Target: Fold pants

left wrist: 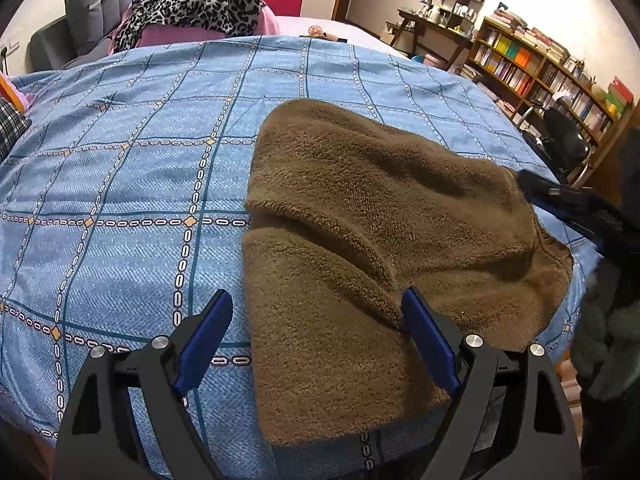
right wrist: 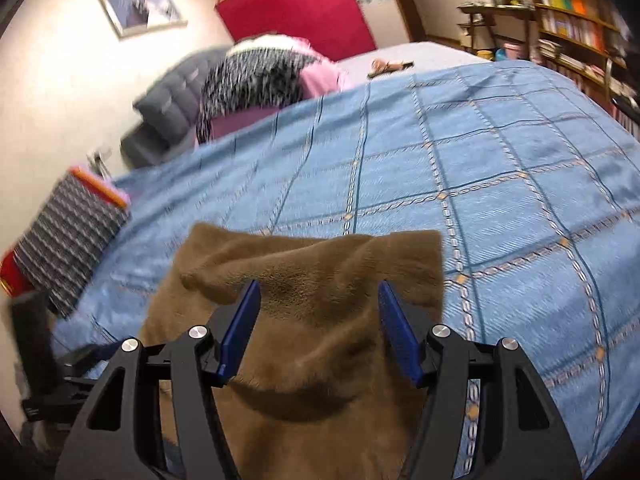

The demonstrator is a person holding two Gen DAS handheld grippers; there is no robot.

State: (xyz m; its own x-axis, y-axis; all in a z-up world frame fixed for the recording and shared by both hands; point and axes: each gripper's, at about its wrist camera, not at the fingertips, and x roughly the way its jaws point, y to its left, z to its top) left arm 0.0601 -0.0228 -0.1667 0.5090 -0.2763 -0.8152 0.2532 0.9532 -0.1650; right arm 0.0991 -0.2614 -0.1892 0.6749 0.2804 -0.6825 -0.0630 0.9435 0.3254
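Where claw [right wrist: 318,304] gapes, pants [right wrist: 312,320] beneath

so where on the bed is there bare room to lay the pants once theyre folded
Bare blue bedspread lies open left of the brown pants, up to the leopard-print pile, and beyond the pants toward the bookshelf. It is crowded at the near edge, around the left hand-held gripper and right hand-held gripper.

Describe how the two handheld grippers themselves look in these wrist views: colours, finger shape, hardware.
Both match. The left gripper and right gripper each have a black frame with triangular cut-outs, round silver pivot bolts, and two flat, ribbed blue finger pads tapering toward the tips. No cables or markings are visible. In the left wrist view, a dark, bulky sleeve shows at the right edge.
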